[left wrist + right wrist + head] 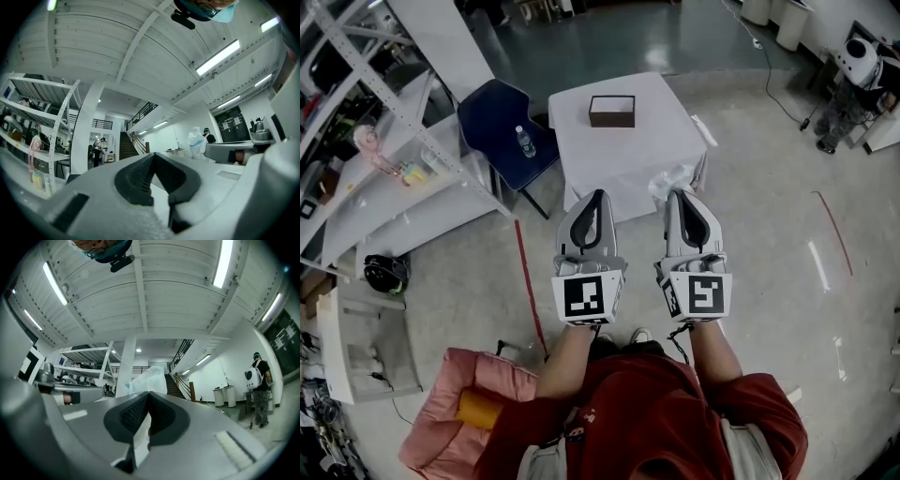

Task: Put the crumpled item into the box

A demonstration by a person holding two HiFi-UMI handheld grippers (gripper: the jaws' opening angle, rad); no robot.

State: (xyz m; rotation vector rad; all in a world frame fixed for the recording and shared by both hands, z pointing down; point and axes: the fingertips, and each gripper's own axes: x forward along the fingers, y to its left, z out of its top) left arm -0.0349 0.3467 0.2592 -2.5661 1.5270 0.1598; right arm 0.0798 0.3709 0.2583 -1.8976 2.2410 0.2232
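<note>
A brown open box stands at the far side of a white-clothed table. The crumpled item is a clear plastic wad at the tip of my right gripper, in front of the table's near right corner. In the right gripper view the wad sticks up past the right gripper, whose jaws are shut on it. It also shows as a pale wad in the left gripper view. My left gripper is held level beside the right one, and the left gripper is shut with nothing in it.
A blue chair with a water bottle on it stands left of the table. White metal shelving runs along the left. A pink cushion lies on the floor behind me. A person stands far right.
</note>
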